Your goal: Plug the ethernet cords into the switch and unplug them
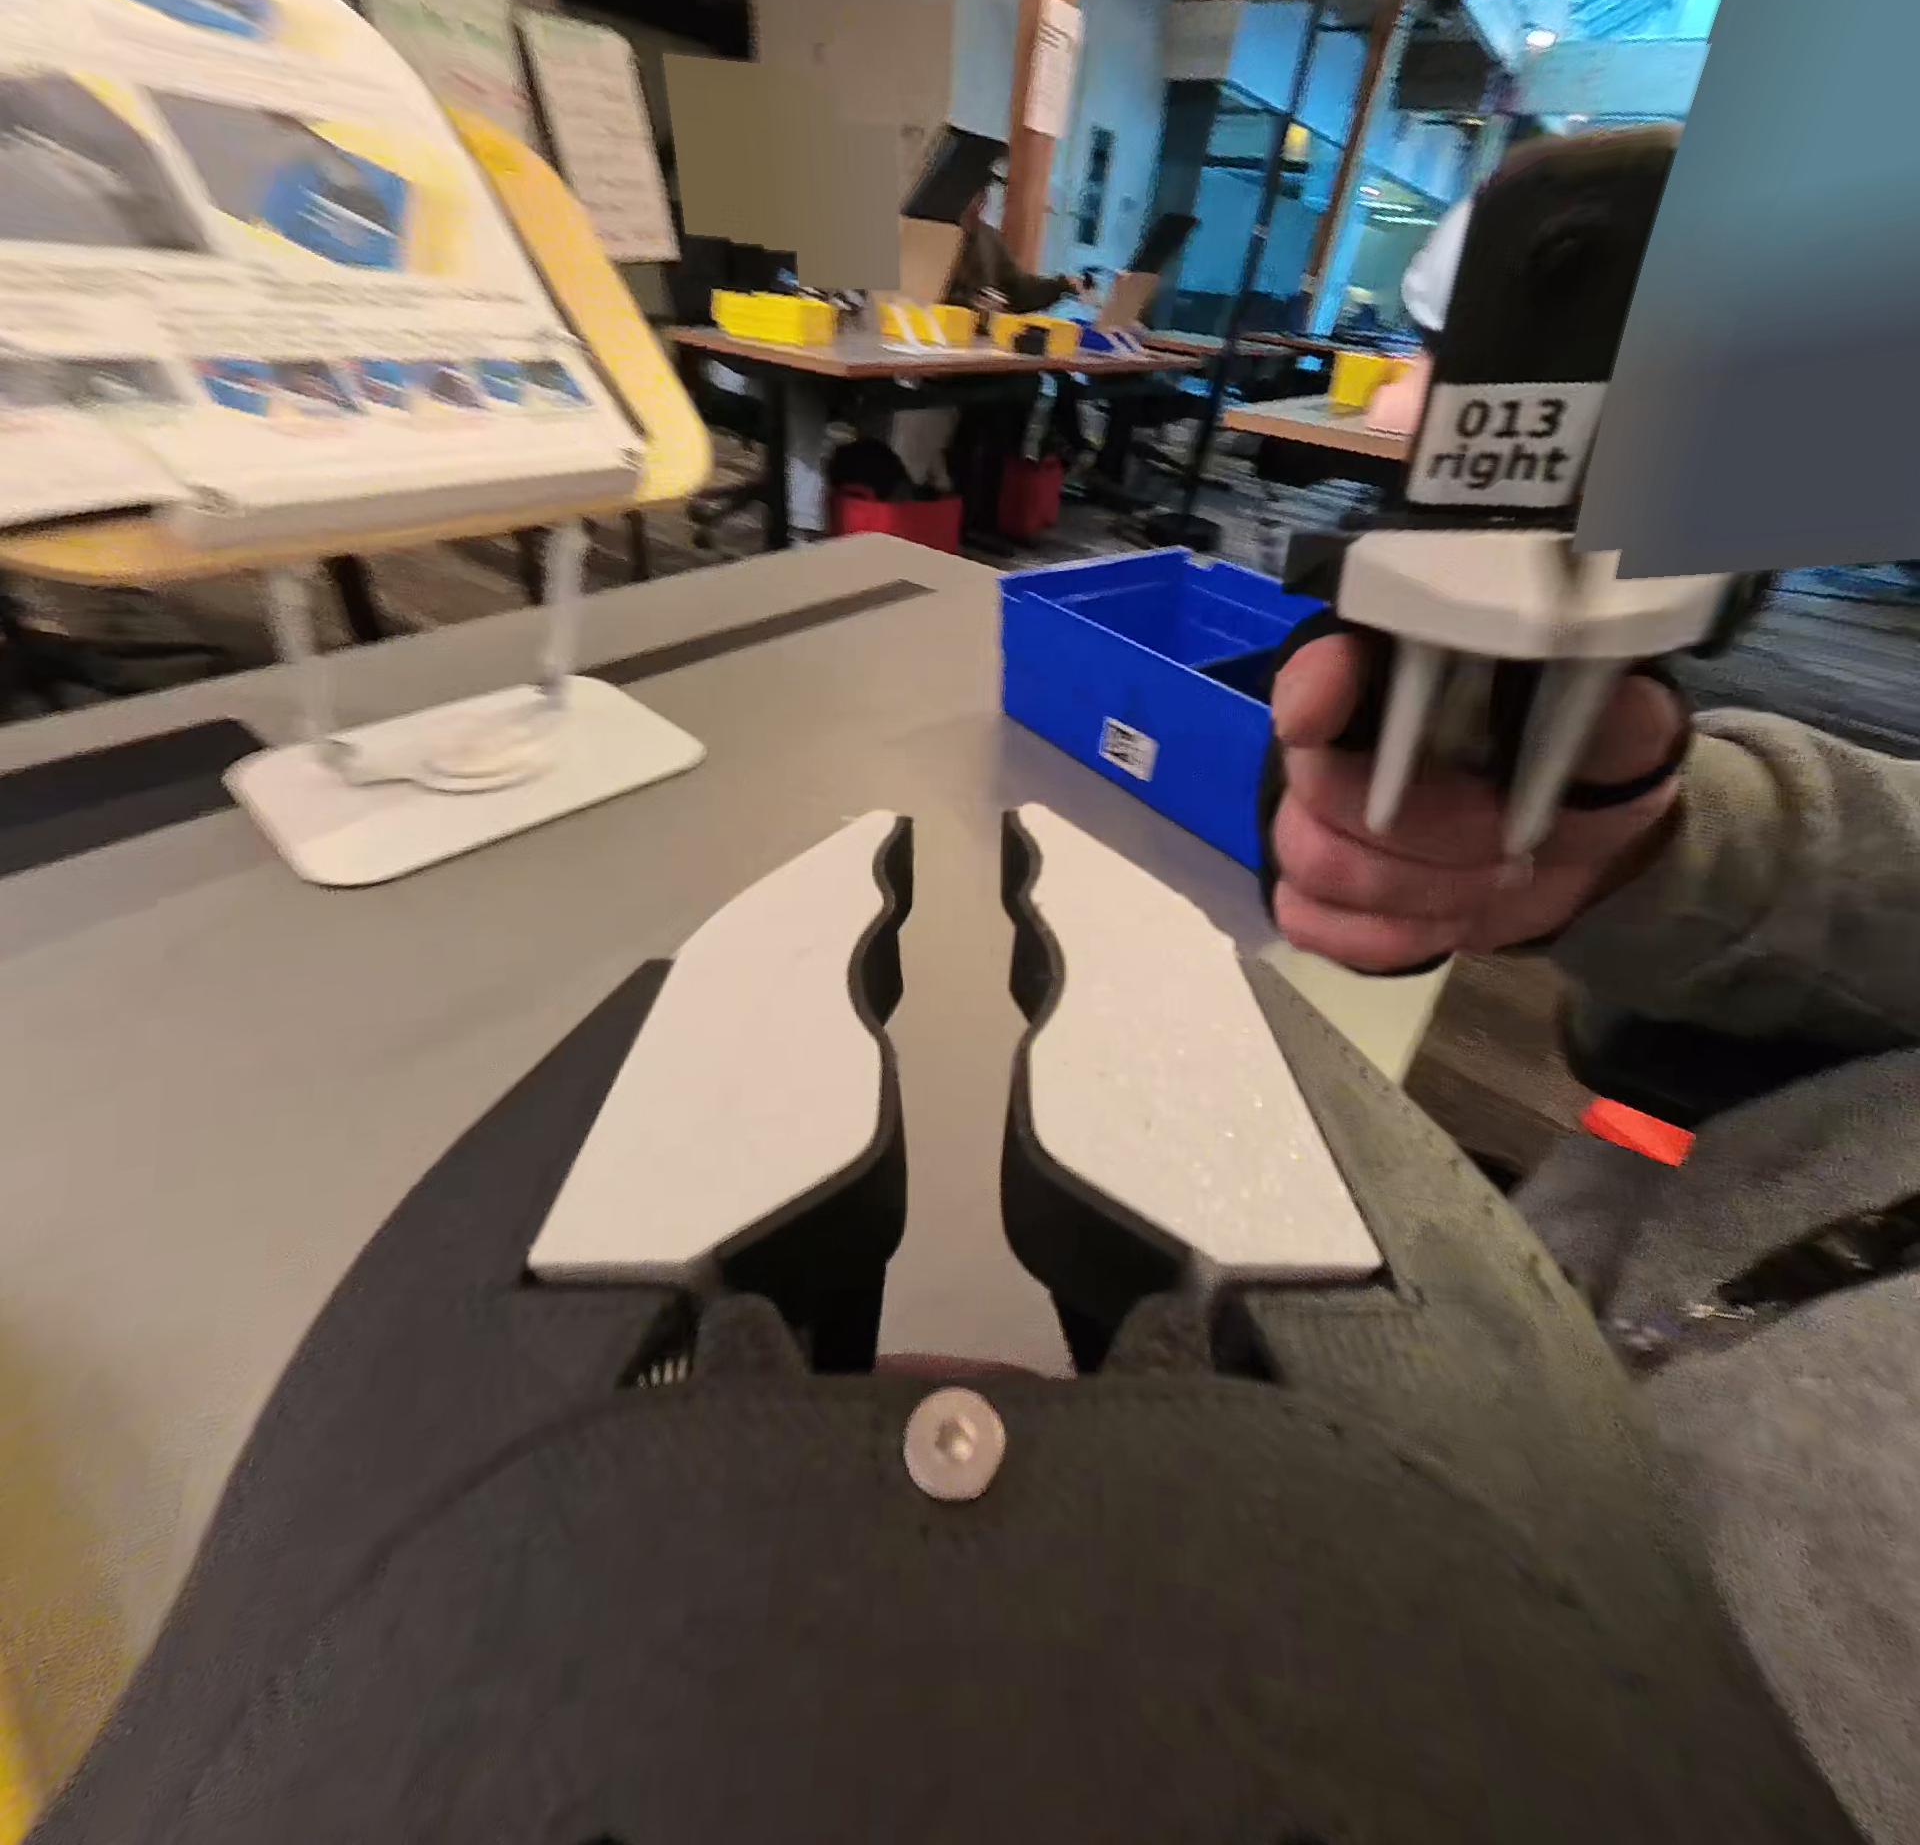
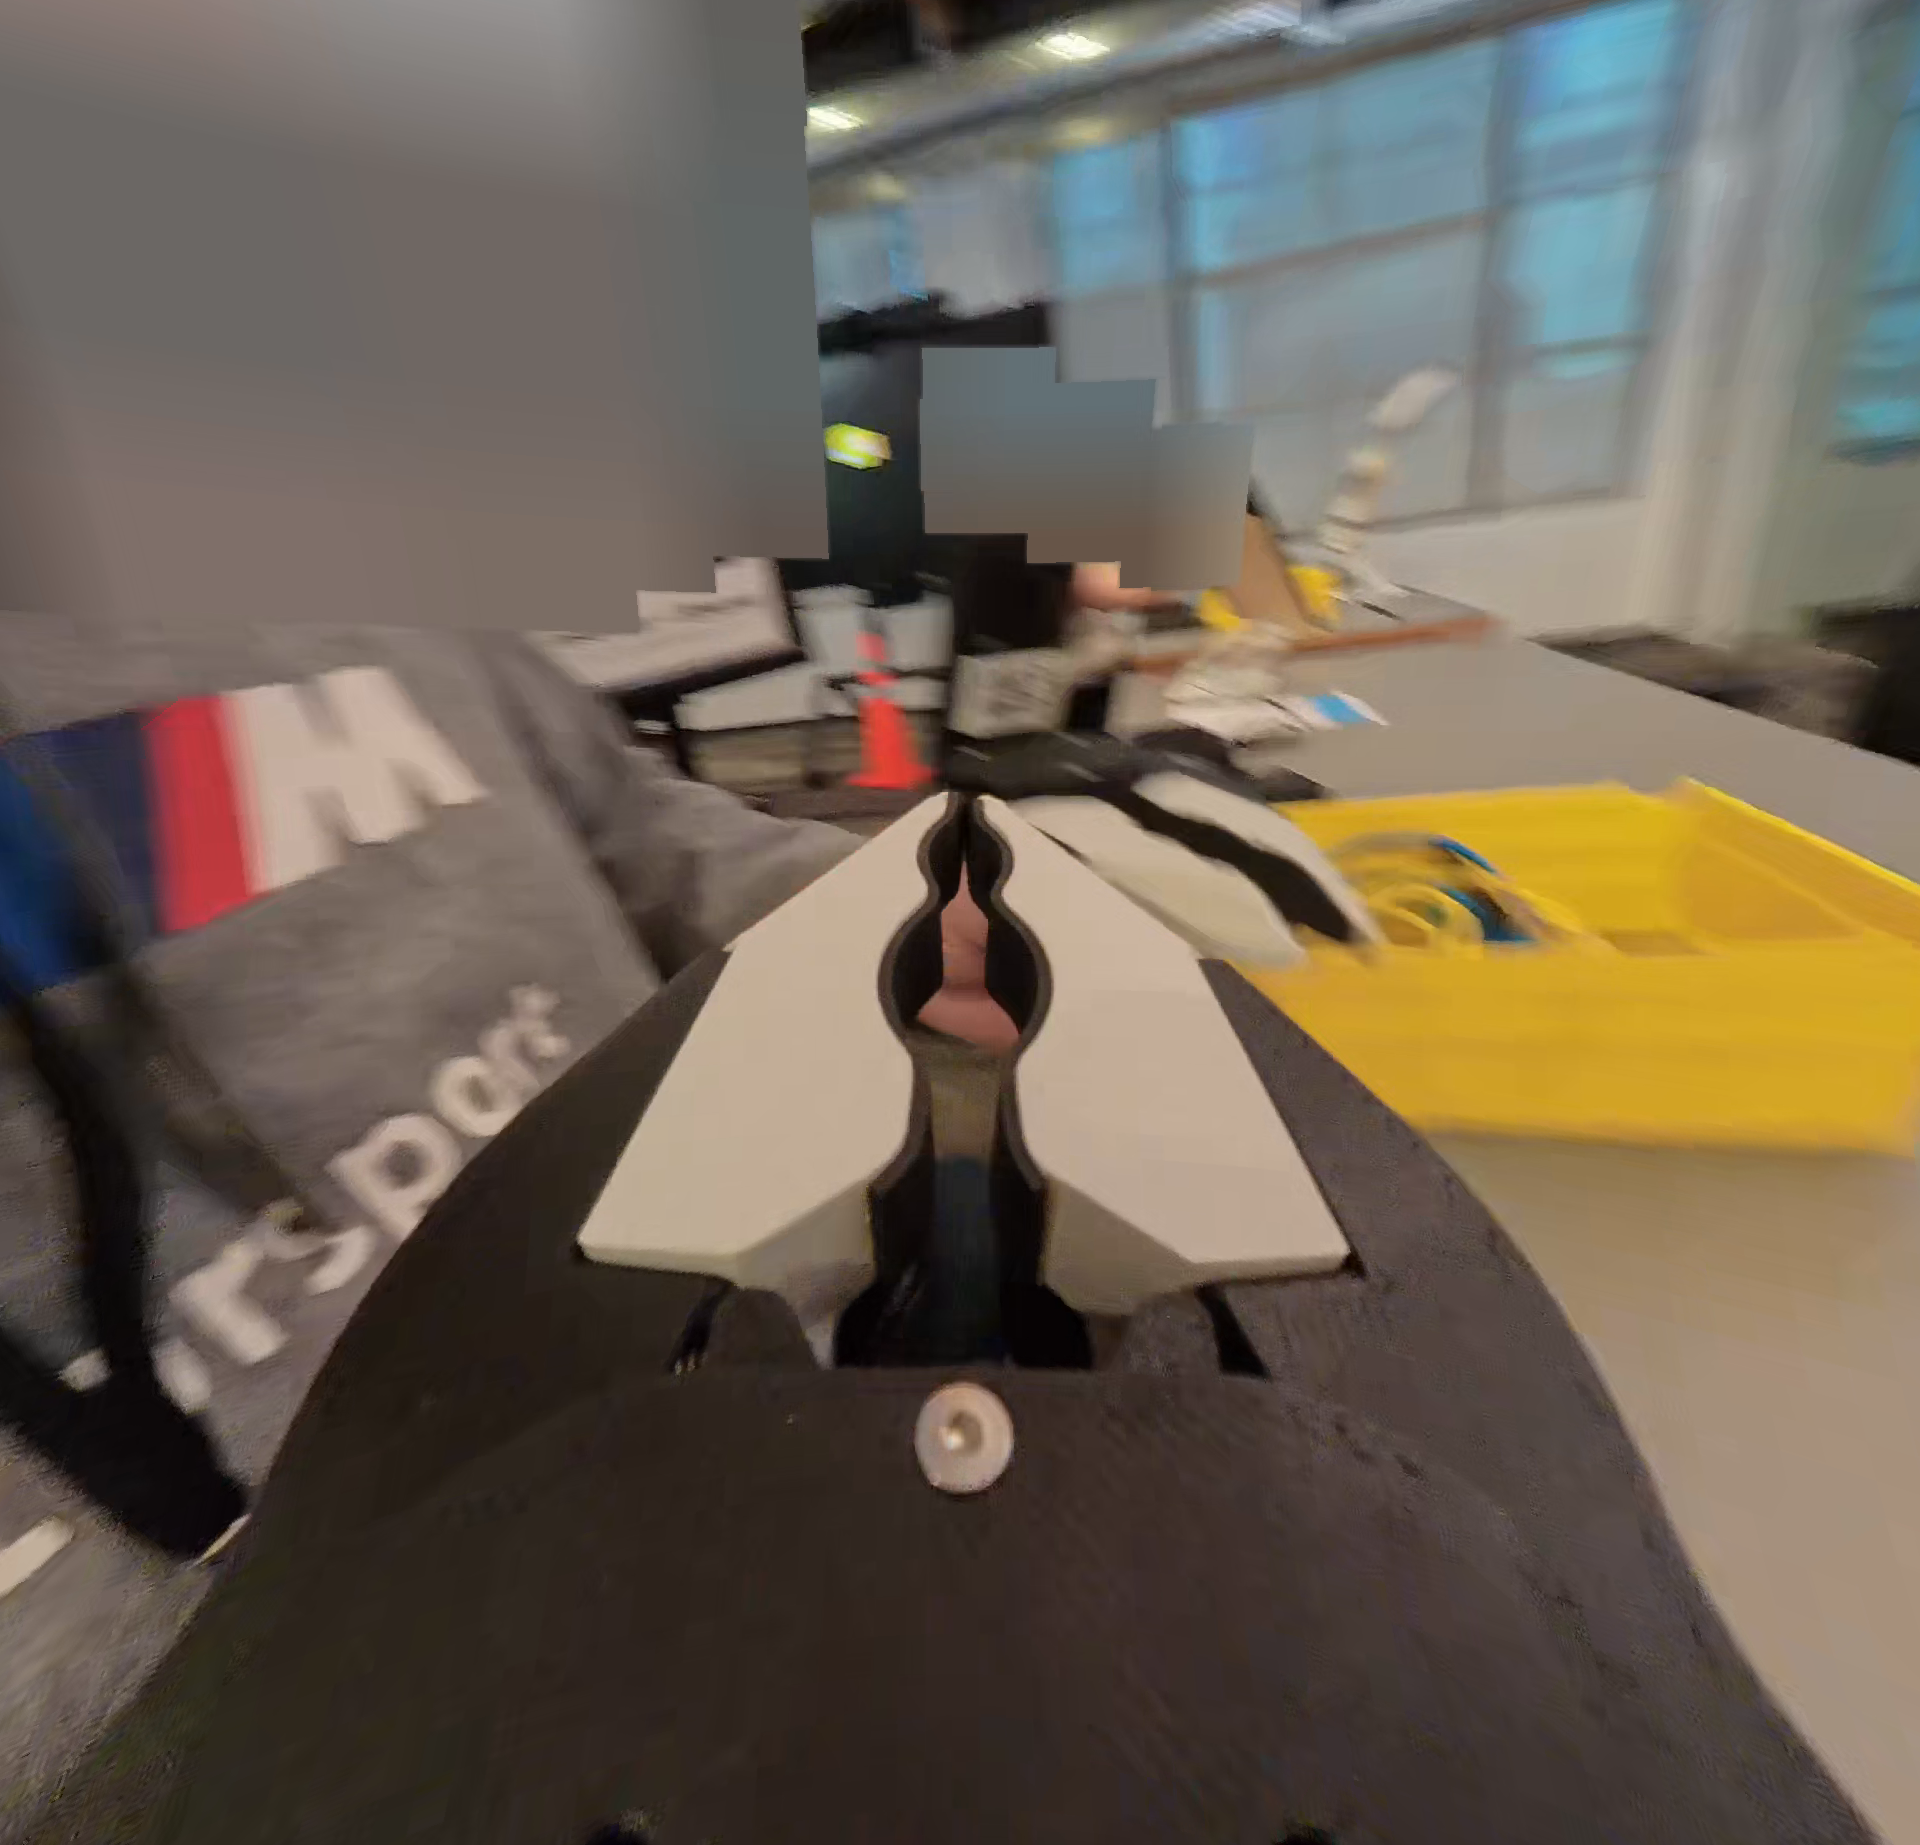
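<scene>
My left gripper (image 1: 956, 839) is open with a narrow gap and holds nothing; it hovers over the grey table (image 1: 312, 1016). My right gripper (image 2: 961, 808) is shut with its tips touching and nothing between them; it points back at a person's grey sweatshirt (image 2: 343, 964). A yellow bin (image 2: 1714, 1016) on the table holds coiled blue and yellow cords (image 2: 1444, 891). The left gripper also shows blurred in the right wrist view (image 2: 1309, 922), next to that bin. A hand (image 1: 1351, 860) holds the right gripper's handle at the right. No switch is in view.
A blue divided bin (image 1: 1132, 673) stands ahead of the left gripper near the table's right edge. A document stand with a white base (image 1: 468, 777) holds an open booklet (image 1: 260, 289) at the left. Other tables with yellow bins stand far behind.
</scene>
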Demonstrator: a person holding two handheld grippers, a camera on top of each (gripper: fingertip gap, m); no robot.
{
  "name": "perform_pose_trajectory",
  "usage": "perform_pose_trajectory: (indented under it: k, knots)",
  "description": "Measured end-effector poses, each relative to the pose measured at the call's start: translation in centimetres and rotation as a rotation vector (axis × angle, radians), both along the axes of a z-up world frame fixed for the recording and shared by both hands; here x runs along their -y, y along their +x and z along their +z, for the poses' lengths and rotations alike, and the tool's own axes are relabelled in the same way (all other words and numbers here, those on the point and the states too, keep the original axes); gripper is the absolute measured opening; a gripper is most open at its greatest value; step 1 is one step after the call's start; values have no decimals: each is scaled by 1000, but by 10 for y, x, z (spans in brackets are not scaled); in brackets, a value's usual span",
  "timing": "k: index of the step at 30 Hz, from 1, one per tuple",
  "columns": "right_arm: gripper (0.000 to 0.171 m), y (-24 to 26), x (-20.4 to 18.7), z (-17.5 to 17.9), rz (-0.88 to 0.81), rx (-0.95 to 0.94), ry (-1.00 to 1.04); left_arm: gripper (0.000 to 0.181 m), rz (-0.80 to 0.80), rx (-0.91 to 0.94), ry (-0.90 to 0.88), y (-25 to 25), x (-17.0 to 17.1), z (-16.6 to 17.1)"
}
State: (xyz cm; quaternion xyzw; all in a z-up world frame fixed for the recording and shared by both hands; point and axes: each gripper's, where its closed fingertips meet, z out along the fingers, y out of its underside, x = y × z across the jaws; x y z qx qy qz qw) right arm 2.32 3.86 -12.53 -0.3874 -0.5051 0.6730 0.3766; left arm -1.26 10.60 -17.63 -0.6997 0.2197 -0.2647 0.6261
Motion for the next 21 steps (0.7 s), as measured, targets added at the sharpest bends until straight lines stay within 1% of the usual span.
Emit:
perform_pose_trajectory:
  k: [1,2,4,6,8,10,11,13,14,15,16,18,20,21]
  knots:
    - [0,0,17,6,89,-50,7,16,-42,13,-13,11,0,-3]
    - [0,-1,28,10,138,-80,4,19,-90,20,-26,22,1,-7]
    - [0,-8,40,14,191,-112,-9,40,-186,33,-96,44,4,-19]
    - [3,-14,48,16,220,-136,-22,46,-268,29,-133,66,10,-30]
    - [4,-18,58,14,246,-123,-13,37,-273,17,-130,74,9,-35]
    - [8,-22,68,11,264,-104,18,31,-310,72,-159,79,10,-35]
    - [13,-25,73,8,270,-86,31,29,-319,69,-166,80,10,-36]
    - [24,-24,87,6,335,-64,37,29,-341,44,-163,82,12,-38]
    - [23,-25,91,6,341,-64,46,25,-356,34,-171,85,13,-38]
    - [20,-25,94,7,341,-72,63,26,-357,23,-157,85,13,-36]
    - [20,-22,92,9,333,-83,70,34,-363,33,-145,83,12,-32]
    - [21,-10,79,19,306,-128,43,58,-417,102,-157,73,15,-22]
    - [22,-3,61,24,251,-150,35,62,-459,120,-158,71,19,-16]
    - [23,0,61,24,260,-152,38,61,-453,106,-154,74,18,-17]
